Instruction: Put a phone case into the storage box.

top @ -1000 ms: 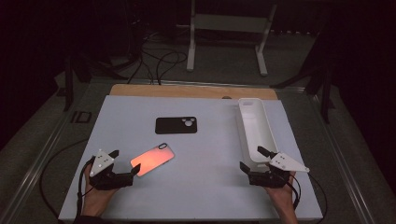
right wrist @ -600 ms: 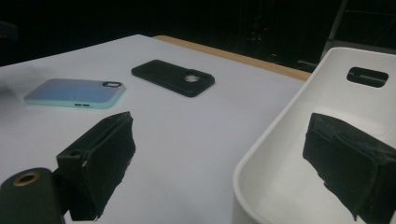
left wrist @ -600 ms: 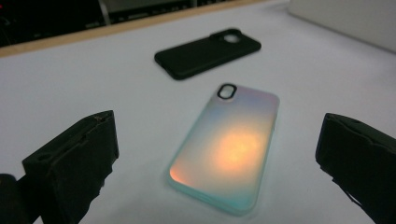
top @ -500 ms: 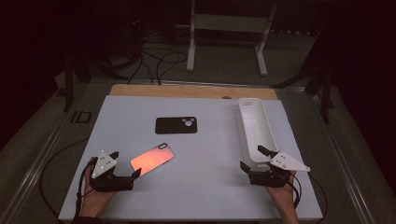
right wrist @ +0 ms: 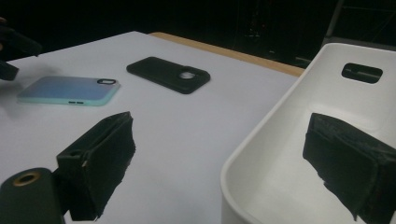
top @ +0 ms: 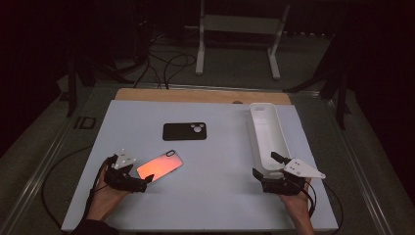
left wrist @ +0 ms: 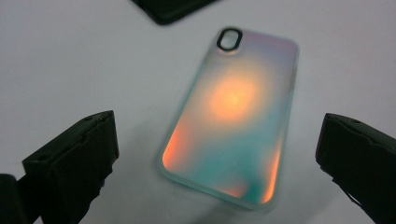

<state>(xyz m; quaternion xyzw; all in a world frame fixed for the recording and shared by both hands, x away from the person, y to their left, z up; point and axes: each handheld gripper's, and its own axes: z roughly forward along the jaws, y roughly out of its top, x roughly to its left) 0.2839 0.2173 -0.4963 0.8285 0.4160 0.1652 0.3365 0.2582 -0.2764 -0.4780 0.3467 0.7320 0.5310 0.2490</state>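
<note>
Covering most of the bench, the white table top [top: 215, 205] carries a long white bin [top: 266, 134] at its right side. A black phone case [top: 184, 131] lies mid-table, and the iridescent phone case [top: 159, 165] lies flat just ahead of the left gripper [top: 145, 181], between its wide-open, empty jaws. The right gripper [top: 264, 166], wide open and empty, straddles the bin's near rim.

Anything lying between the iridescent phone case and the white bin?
Nothing. In the high view, the stretch from the iridescent case to the white bin is bare white table. The black case lies farther back.
</note>
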